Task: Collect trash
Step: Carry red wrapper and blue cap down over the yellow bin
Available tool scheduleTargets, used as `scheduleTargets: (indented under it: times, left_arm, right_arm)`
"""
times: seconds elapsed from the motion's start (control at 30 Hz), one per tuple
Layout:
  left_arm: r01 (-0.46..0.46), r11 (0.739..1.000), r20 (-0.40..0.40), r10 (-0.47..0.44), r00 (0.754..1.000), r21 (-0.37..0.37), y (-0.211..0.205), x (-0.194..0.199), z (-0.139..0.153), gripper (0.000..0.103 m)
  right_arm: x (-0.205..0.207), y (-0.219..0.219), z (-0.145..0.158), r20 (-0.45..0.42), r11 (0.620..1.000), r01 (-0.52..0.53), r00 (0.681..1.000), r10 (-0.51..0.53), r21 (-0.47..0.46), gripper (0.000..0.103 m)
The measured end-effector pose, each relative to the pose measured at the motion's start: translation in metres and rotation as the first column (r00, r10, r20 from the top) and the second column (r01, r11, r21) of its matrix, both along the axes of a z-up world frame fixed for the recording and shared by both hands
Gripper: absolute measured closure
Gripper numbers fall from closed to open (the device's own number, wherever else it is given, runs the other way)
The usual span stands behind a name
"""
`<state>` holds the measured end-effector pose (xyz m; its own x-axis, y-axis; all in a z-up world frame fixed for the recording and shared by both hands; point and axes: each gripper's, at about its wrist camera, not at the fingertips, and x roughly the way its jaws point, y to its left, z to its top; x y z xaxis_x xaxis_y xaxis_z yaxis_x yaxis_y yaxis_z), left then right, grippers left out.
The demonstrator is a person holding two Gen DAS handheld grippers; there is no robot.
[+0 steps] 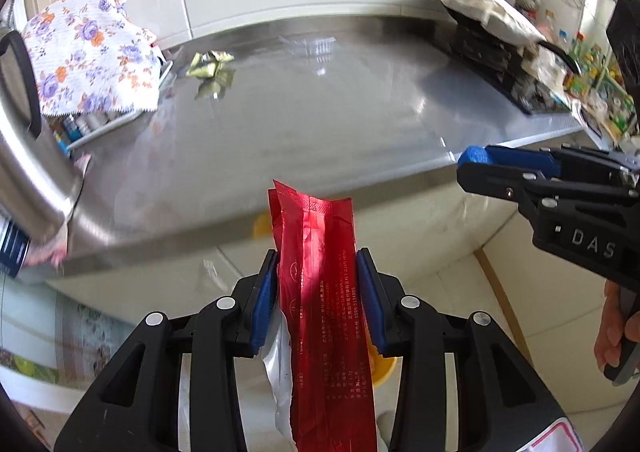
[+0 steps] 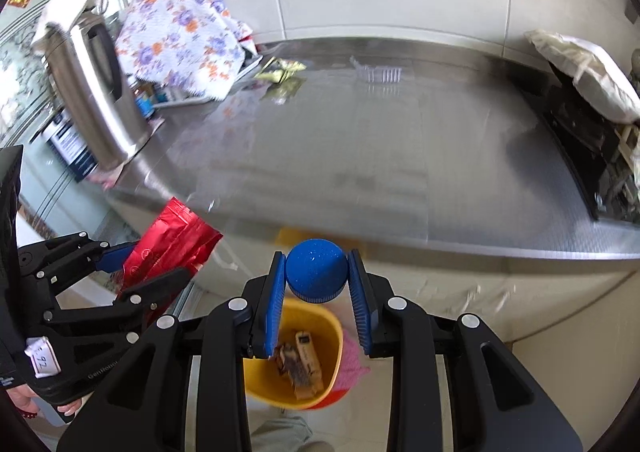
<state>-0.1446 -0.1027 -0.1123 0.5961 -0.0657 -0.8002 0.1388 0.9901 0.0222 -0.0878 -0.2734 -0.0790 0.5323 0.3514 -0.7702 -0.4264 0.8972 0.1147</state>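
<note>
My left gripper (image 1: 316, 264) is shut on a long red foil wrapper (image 1: 320, 276), held upright off the counter's front edge; it also shows in the right wrist view (image 2: 168, 252). My right gripper (image 2: 317, 264) is shut on a blue bottle cap (image 2: 316, 270), held above a yellow bin (image 2: 332, 336) on the floor that holds some brown packaging. The cap also shows in the left wrist view (image 1: 472, 156). A crumpled green-yellow wrapper (image 1: 208, 66) and a clear plastic tray (image 1: 308, 44) lie at the back of the steel counter (image 1: 304, 124).
A steel kettle (image 2: 96, 92) stands at the counter's left end beside a floral cloth (image 2: 180, 36) draped over a rack. A black stove (image 2: 584, 132) with a white bag (image 2: 588, 72) on it is at the right. Tiled wall behind.
</note>
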Motion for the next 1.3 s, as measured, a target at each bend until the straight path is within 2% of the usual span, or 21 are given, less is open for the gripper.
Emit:
scheduleTargets:
  times: [0.23, 0.43, 0.7, 1.07, 1.3]
  left_arm:
    - [0.004, 1.000, -0.069, -0.003, 0.998, 0.013, -0.007, -0.036, -0.024, 0.063]
    - [0.025, 0.999, -0.126, -0.022, 0.992, 0.021, -0.003, -0.045, -0.052, 0.063]
    - [0.050, 0.999, -0.182, -0.050, 0.982, -0.001, 0.007, -0.040, -0.092, 0.063]
    - [0.096, 0.995, -0.269, -0.092, 0.959, 0.001, 0.019, -0.018, -0.173, 0.063]
    - [0.126, 0.991, -0.368, -0.134, 0.920, -0.046, 0.024, -0.003, -0.235, 0.063]
  right_arm:
    - [-0.035, -0.009, -0.023, -0.060, 1.000, -0.012, 0.998, 0.012, 0.001, 0.071]
    - [-0.051, -0.008, -0.051, -0.116, 1.000, -0.021, 0.993, 0.019, -0.019, 0.071]
    - [-0.053, 0.000, -0.094, -0.173, 0.998, -0.019, 0.985, 0.009, -0.056, 0.071]
    - [-0.041, 0.022, -0.185, -0.289, 0.989, -0.109, 0.954, 0.074, -0.104, 0.071]
    - [-0.028, 0.036, -0.244, -0.373, 0.976, -0.190, 0.917, 0.137, -0.107, 0.071]
